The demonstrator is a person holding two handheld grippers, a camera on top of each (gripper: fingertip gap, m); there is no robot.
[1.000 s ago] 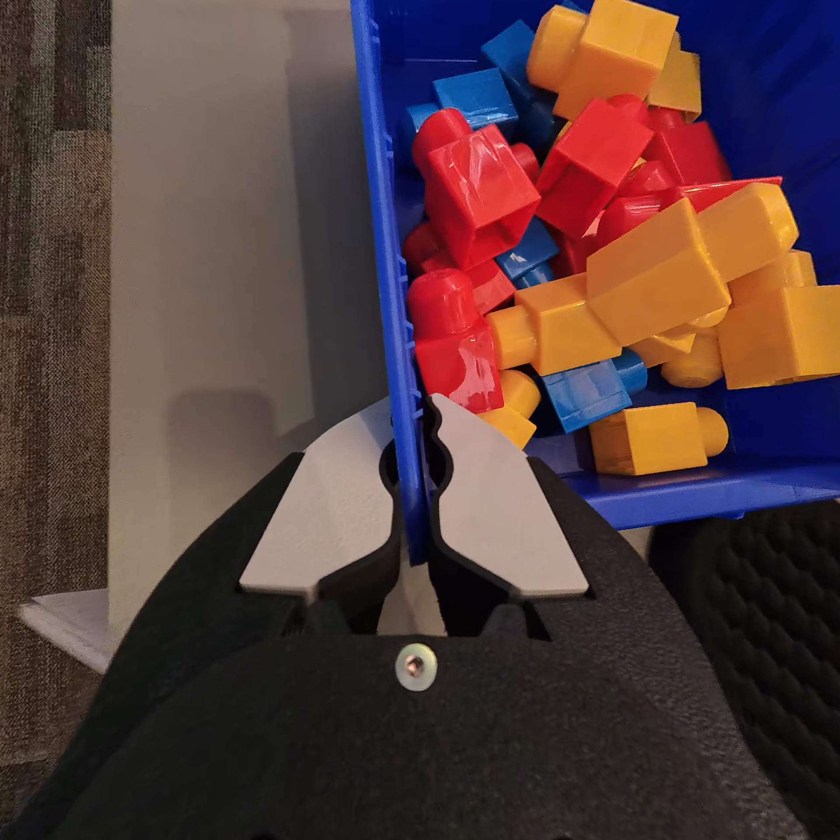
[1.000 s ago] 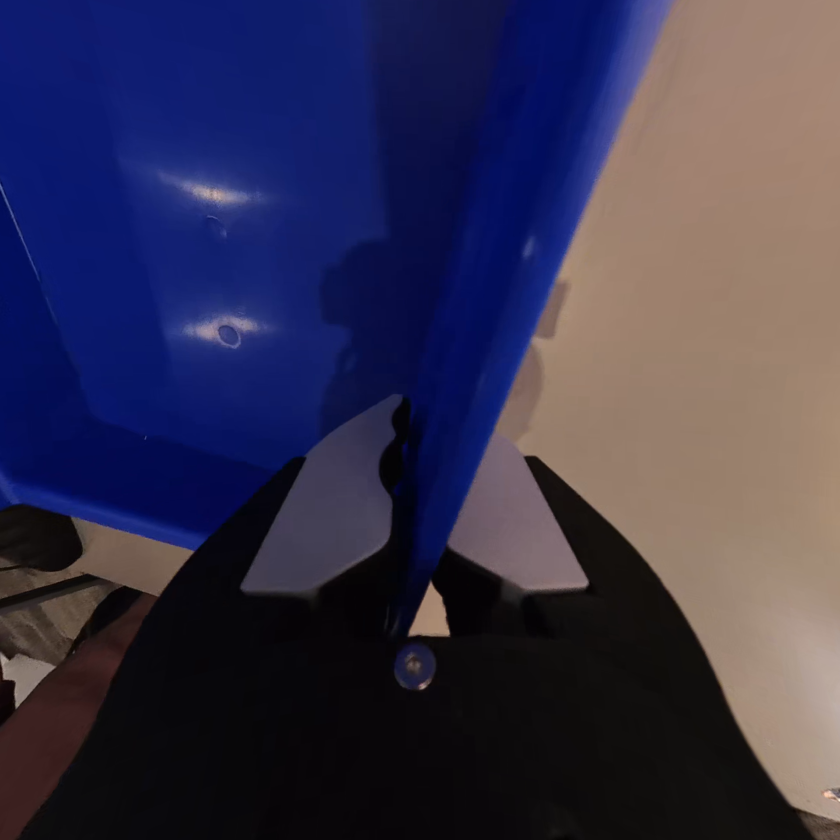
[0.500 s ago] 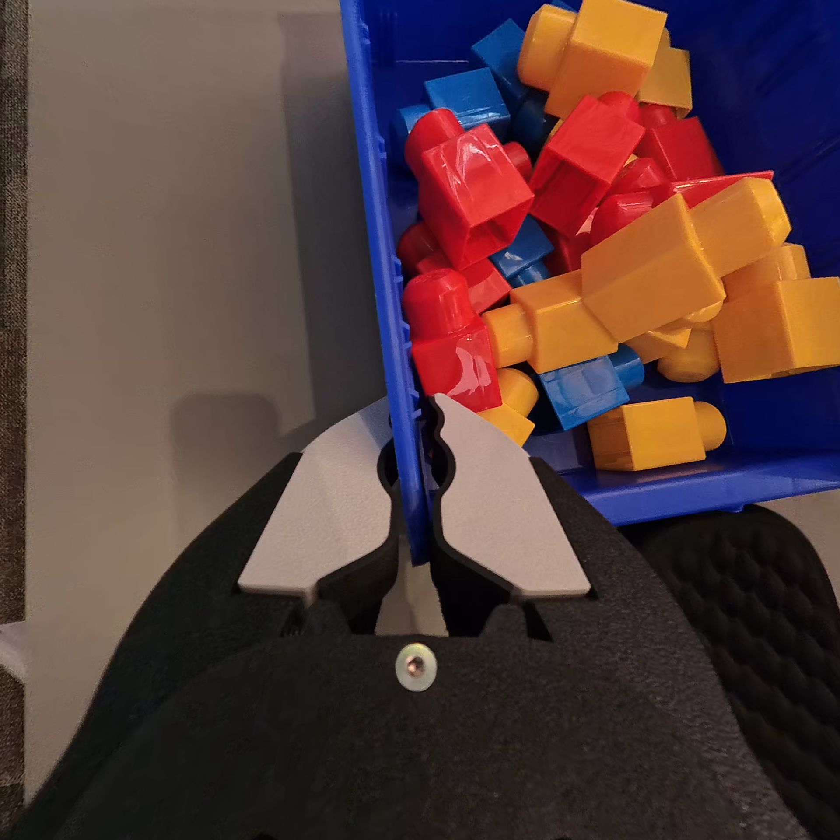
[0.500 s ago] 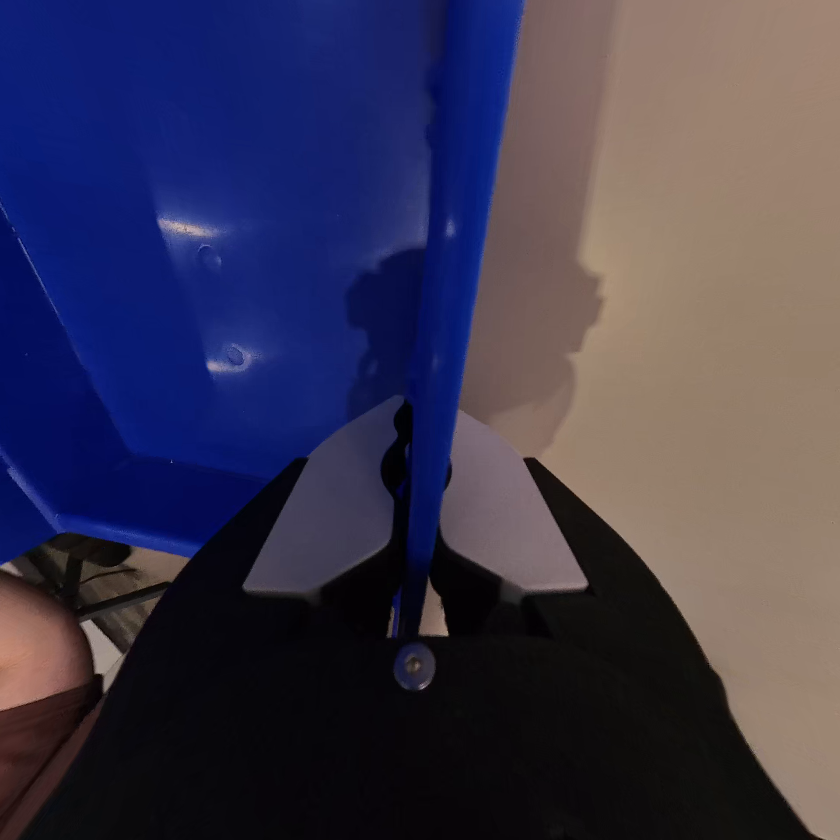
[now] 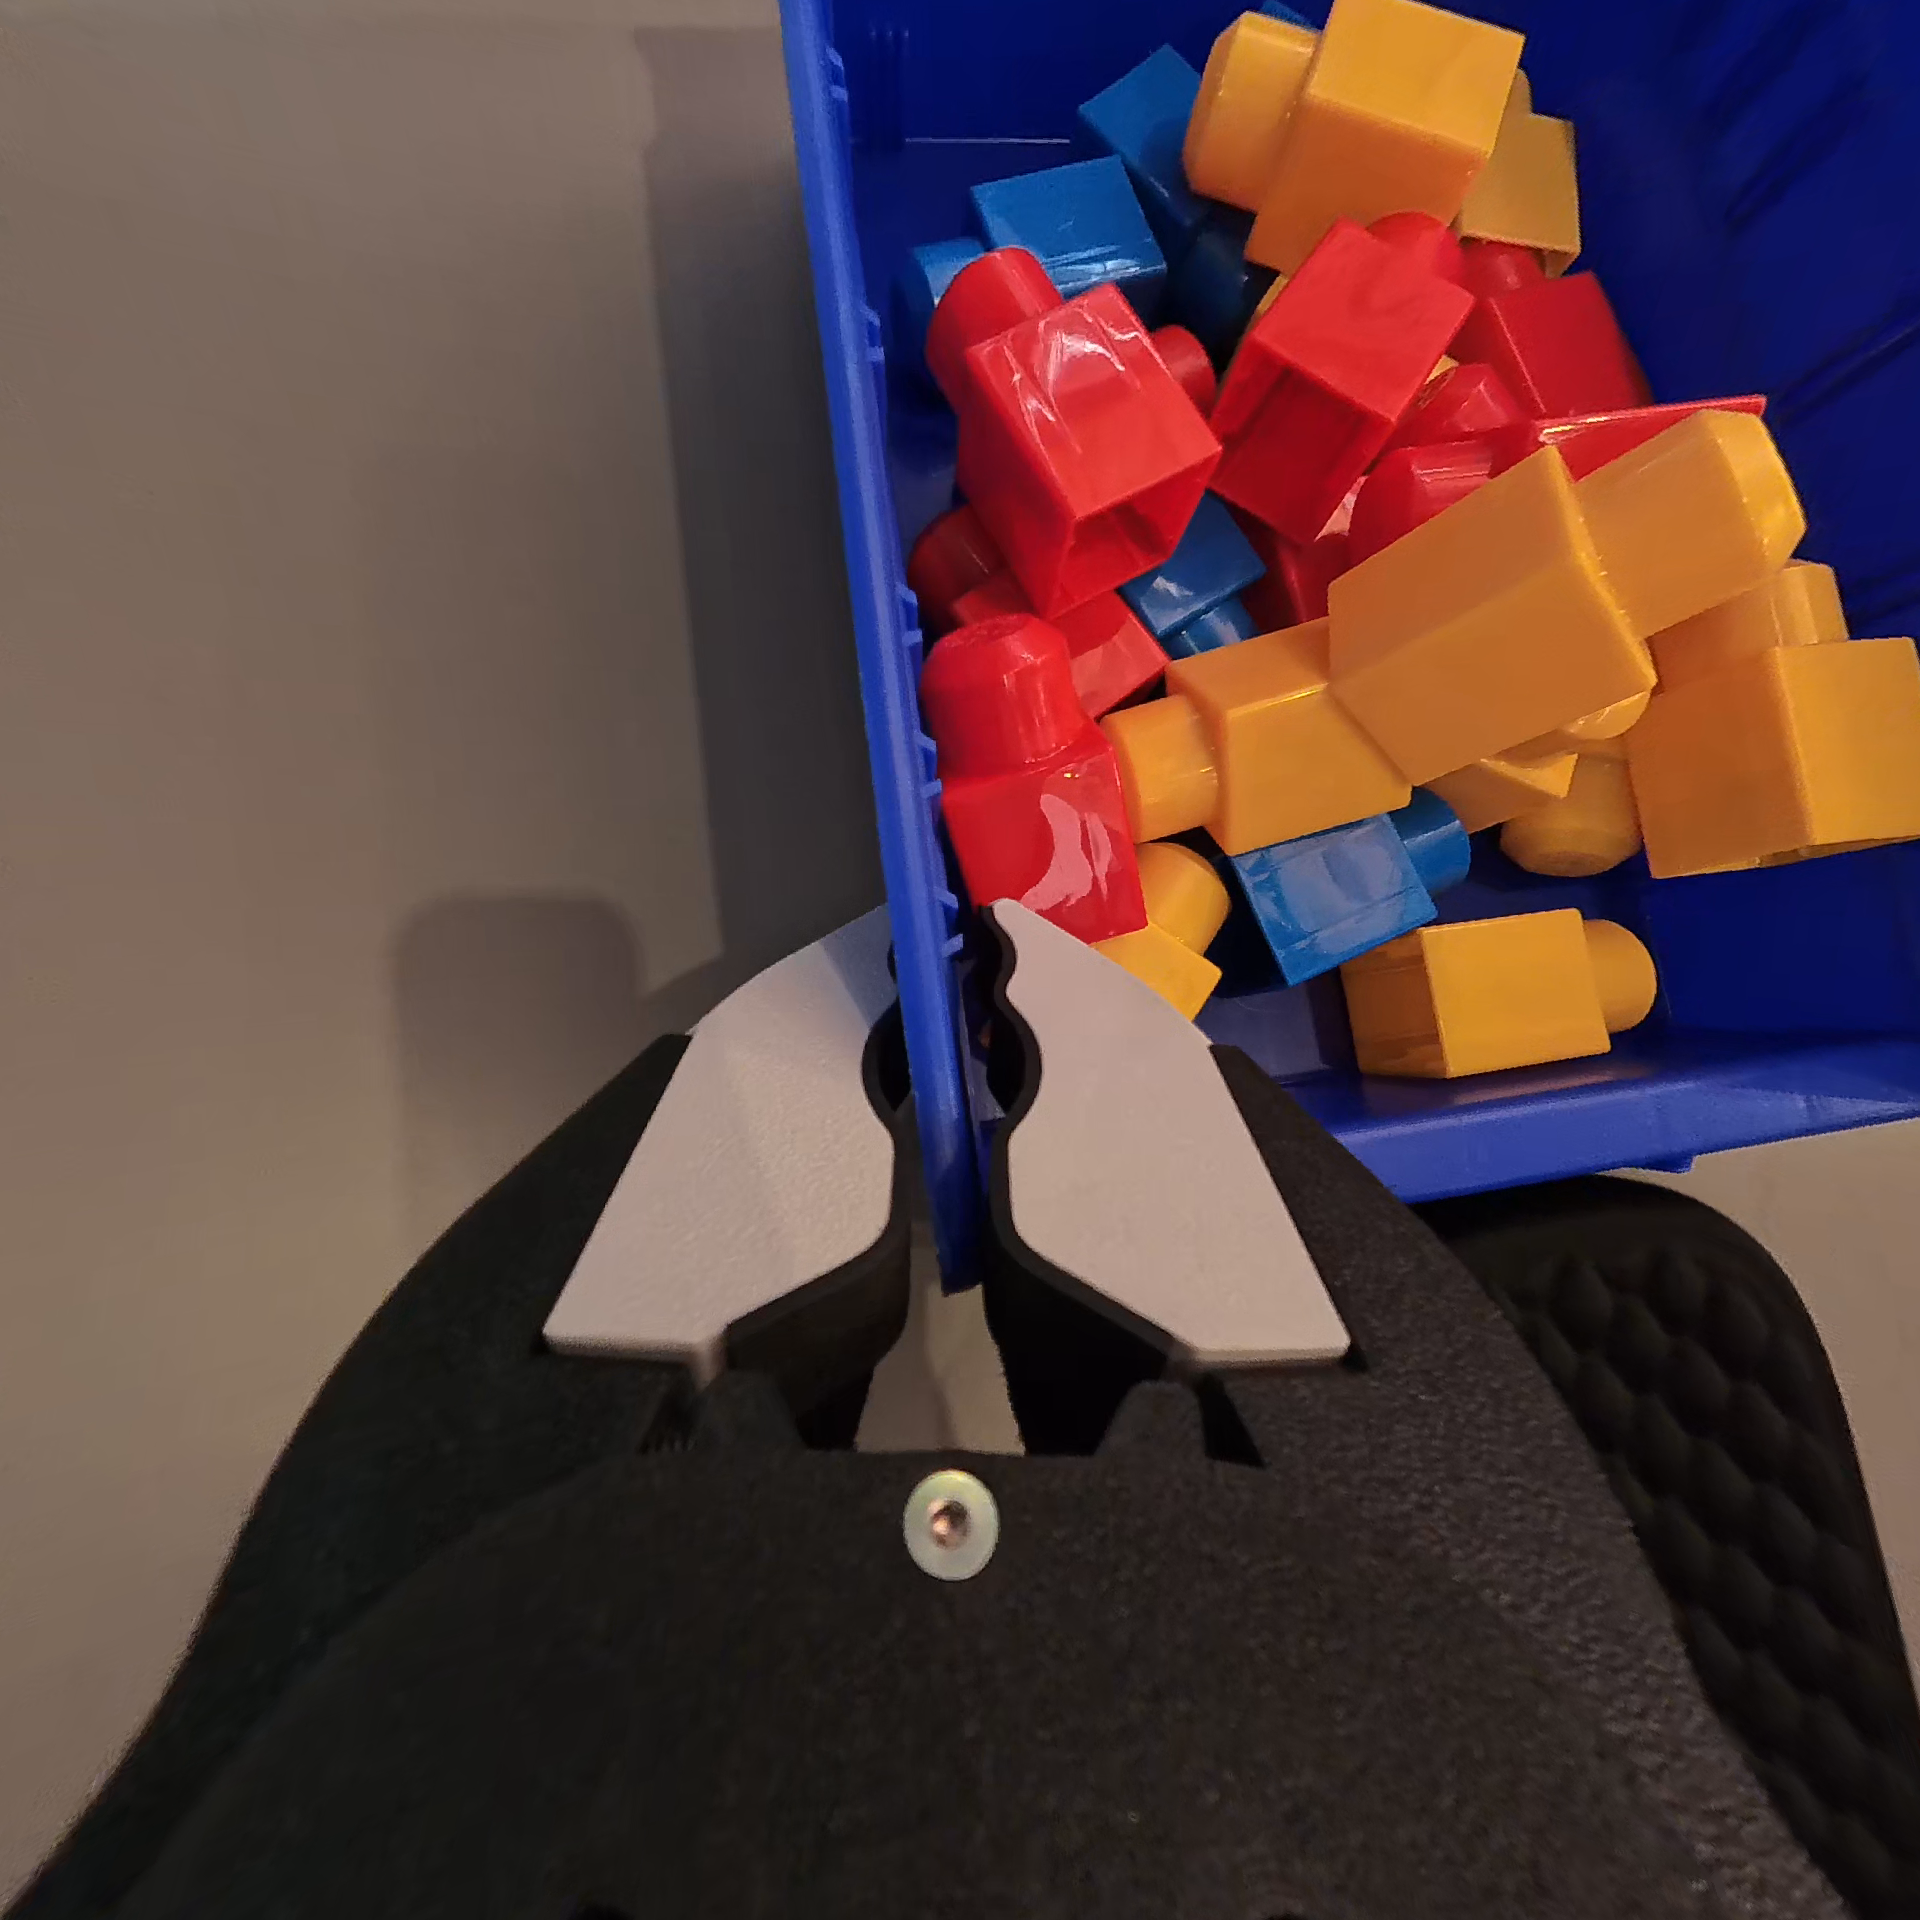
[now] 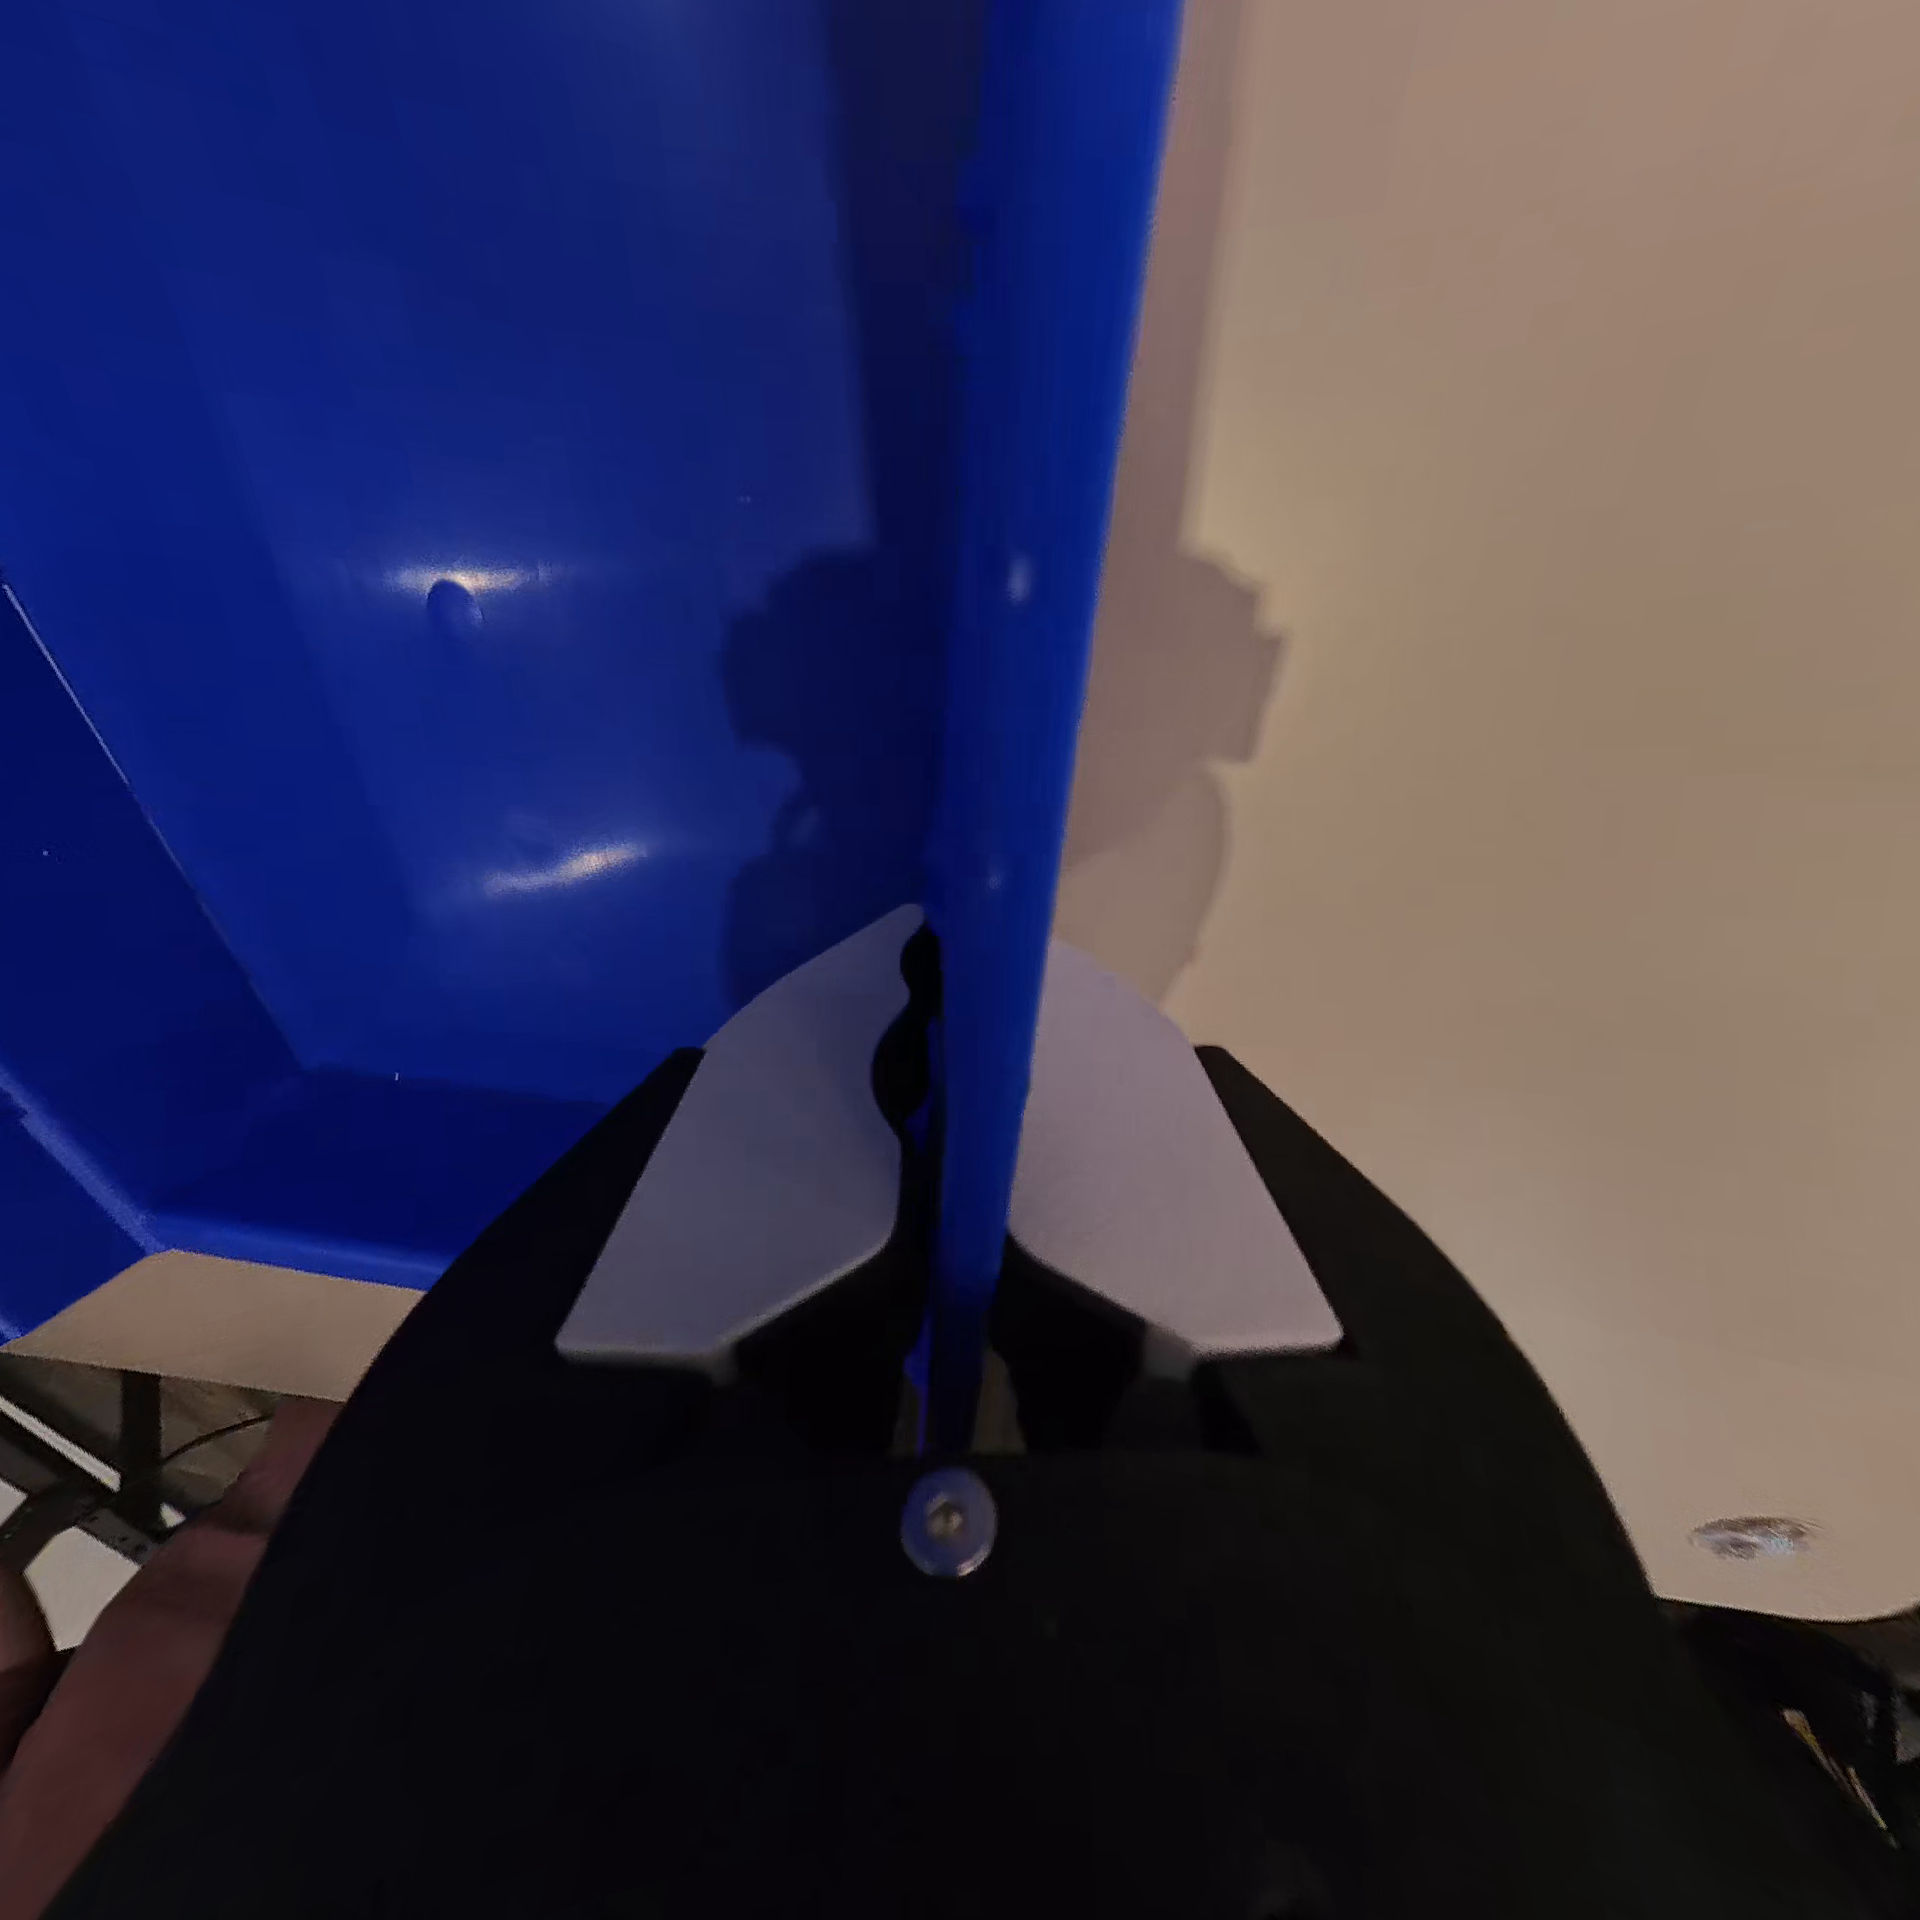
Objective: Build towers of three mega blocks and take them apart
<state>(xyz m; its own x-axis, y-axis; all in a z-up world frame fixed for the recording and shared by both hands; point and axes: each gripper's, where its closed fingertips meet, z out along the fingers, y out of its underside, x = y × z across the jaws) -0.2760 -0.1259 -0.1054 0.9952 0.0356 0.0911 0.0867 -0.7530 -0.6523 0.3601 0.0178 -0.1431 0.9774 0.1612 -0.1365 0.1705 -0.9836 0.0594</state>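
Task looks barely begun, going by these views. The left gripper (image 5: pixel 940 1039) is clamped on the left wall of the blue bin (image 5: pixel 862 520), one finger inside, one outside. The right gripper (image 6: pixel 971 1039) pinches the bin's opposite wall the same way. All blocks (image 5: pixel 1351 623), red, yellow & blue, lie loose in a heap inside, just ahead & right of the left gripper's tips. No tower is visible on the table (image 5: pixel 364 520). Left to do, probably: get blocks out, stack threes, pull them apart.
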